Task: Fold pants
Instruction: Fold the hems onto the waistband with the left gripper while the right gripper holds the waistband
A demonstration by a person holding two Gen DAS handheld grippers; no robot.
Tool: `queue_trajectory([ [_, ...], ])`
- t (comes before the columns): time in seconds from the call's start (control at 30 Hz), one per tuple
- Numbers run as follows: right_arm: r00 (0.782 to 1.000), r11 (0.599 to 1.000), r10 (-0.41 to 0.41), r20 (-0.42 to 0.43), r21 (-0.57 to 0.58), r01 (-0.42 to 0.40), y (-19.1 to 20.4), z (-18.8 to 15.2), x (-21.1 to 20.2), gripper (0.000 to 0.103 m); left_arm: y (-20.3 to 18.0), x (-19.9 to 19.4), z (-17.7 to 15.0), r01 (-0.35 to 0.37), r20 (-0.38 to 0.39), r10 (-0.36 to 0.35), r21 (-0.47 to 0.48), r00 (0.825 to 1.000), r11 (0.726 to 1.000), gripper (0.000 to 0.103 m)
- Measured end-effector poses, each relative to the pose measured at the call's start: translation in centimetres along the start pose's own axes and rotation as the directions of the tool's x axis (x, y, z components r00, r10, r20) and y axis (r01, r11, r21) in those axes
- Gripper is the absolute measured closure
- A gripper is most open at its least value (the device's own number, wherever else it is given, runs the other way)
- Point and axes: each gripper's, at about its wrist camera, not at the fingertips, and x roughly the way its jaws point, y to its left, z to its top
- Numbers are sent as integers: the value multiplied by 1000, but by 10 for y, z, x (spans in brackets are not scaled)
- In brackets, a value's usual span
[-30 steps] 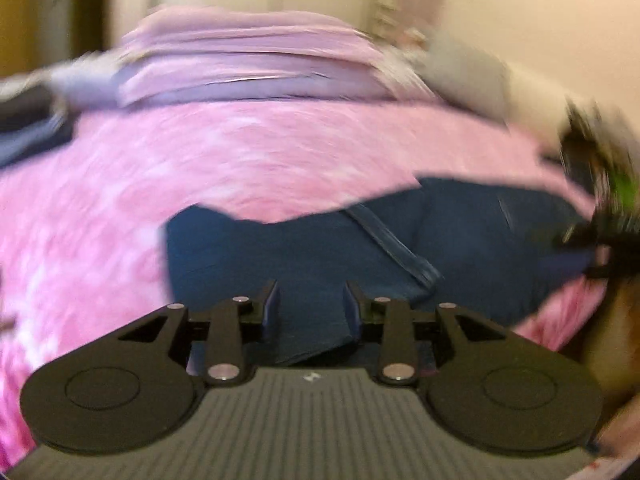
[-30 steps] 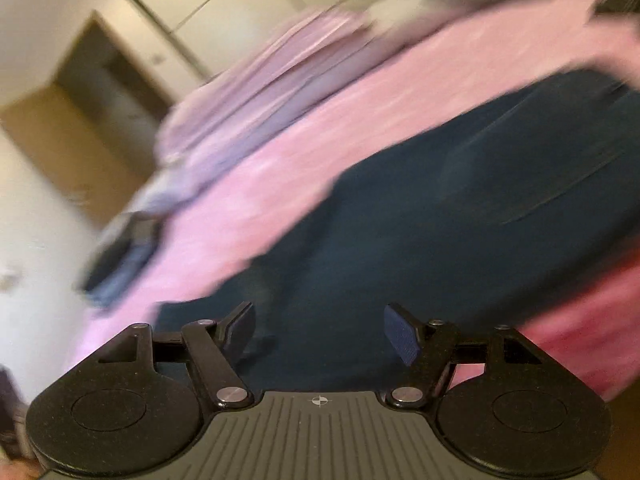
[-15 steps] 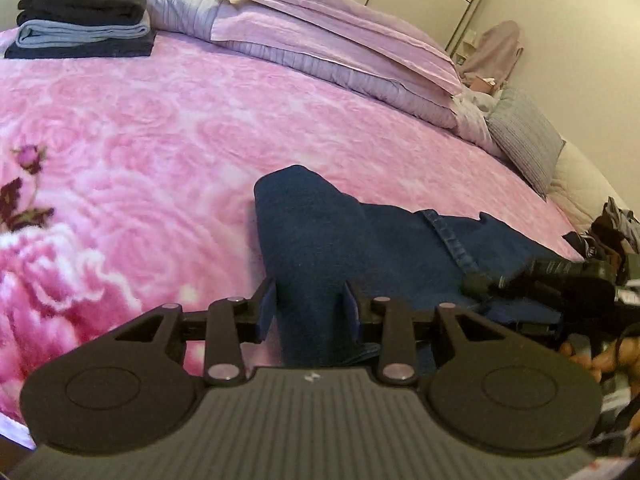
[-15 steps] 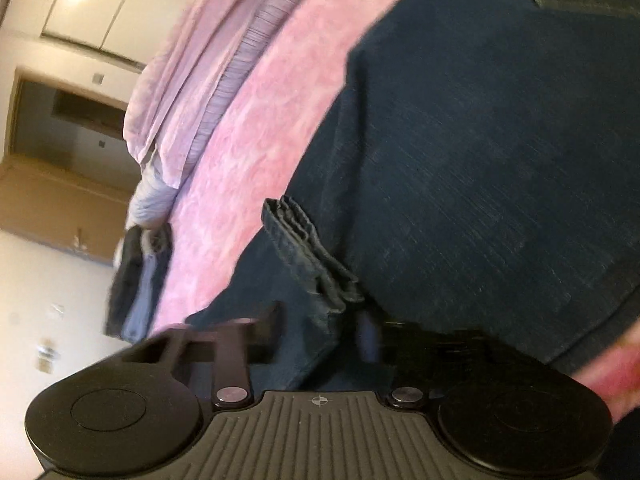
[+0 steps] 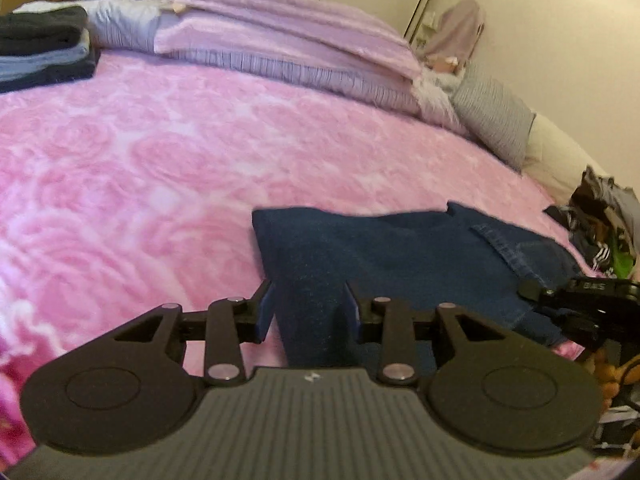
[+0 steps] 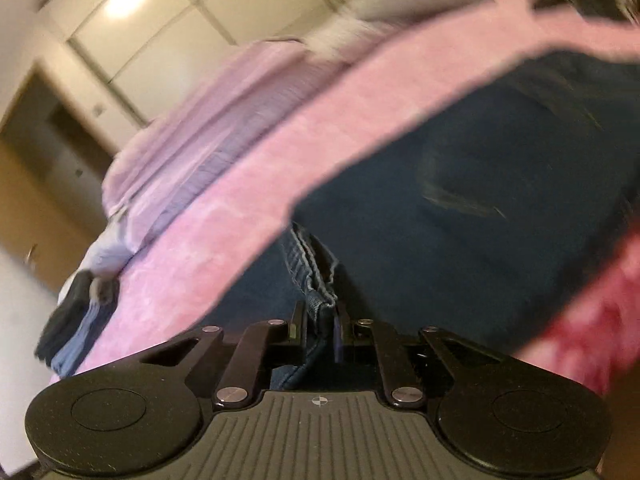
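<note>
Since half a second ago, left wrist view has dropped lower over the bed; the raised hump of denim seen then now lies flatter, and the right wrist view has pulled back from a close fill of fabric to show the bedspread again. Left gripper: jaws moderately apart, clamped on a thick folded bundle of the dark blue pants, blue pads pressed against both sides of the cloth. Pants spread across the pink floral bedspread, running from the gripper toward 2 o'clock, back pocket stitching visible near 3 o'clock. Right gripper: jaws narrow, nearly together, pinching a stitched hem edge of the pants that stands up between the fingers; view motion-blurred. Right gripper also shows at the 3 o'clock edge of the left view, touching the pants' near edge. Lilac pillows at 12 o'clock. Stack of folded dark clothes at 10 o'clock, well apart from the pants. Grey striped cushion at 2 o'clock.
</note>
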Motion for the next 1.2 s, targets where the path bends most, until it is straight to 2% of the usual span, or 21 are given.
queue_trajectory([
  [0.13,996,998,16,93,-60,-10,4,-3,-20,95,-4,9,-5,-18,-20,18,18,1000,1000,73],
  [0.2,999,998,11,52,-64,-8,4,-2,-13,95,-5,12,-8,-35,-27,35,30,999,999,73],
  [0.27,998,998,-53,-39,-45,51,-8,-3,2,94,-3,13,-8,-36,-36,37,22,999,999,73],
  [0.3,997,998,-51,-63,-50,48,-13,-4,6,94,-3,13,-8,-37,-38,38,19,999,999,73],
  [0.37,995,996,-36,-91,-89,28,-12,3,6,86,-3,10,-6,-51,-39,52,27,998,998,74],
  [0.43,990,983,-75,-122,-177,53,-4,12,0,69,1,7,0,-73,-36,74,29,997,997,78],
  [0.5,987,948,-159,-27,-283,145,8,21,-13,68,5,5,12,-92,-18,93,26,996,995,79],
  [0.53,985,927,-172,26,-333,171,16,27,-16,68,6,6,17,-100,-11,100,26,995,995,79],
  [0.6,991,900,-120,58,-415,134,29,37,-11,68,3,14,31,-110,-4,110,31,994,993,79],
  [0.67,997,872,-70,40,-483,81,44,40,5,76,-3,26,43,-106,5,106,50,994,993,79],
  [0.7,998,854,-51,47,-516,68,48,39,13,86,-6,34,48,-105,6,104,60,995,993,79],
  [0.73,998,829,-31,56,-557,57,57,36,27,92,-9,42,52,-106,3,106,66,994,992,79],
  [0.77,998,806,-26,61,-589,57,63,34,42,93,-12,52,53,-104,-2,104,76,995,992,79],
  [0.8,998,785,-25,54,-617,53,62,33,53,96,-13,62,52,-112,-11,113,91,993,990,80],
  [0.83,998,764,-68,17,-642,63,61,28,70,97,-14,73,49,-140,-31,144,111,989,984,81],
  [0.87,989,748,-144,-35,-658,86,56,25,90,97,-15,81,46,-164,-38,171,139,985,977,81],
  [0.9,987,745,-153,-45,-662,85,51,21,101,97,-15,84,43,-174,-30,181,159,983,972,80],
  [1.03,989,775,-139,-43,-626,82,46,20,77,97,-13,67,42,-182,-35,187,129,982,975,81],
  [1.13,995,754,-104,5,-652,82,38,10,28,97,-18,35,31,-157,-10,159,109,987,982,82],
  [1.2,995,736,-98,4,-672,75,38,3,10,97,-26,17,18,-145,-9,147,117,989,982,82],
])
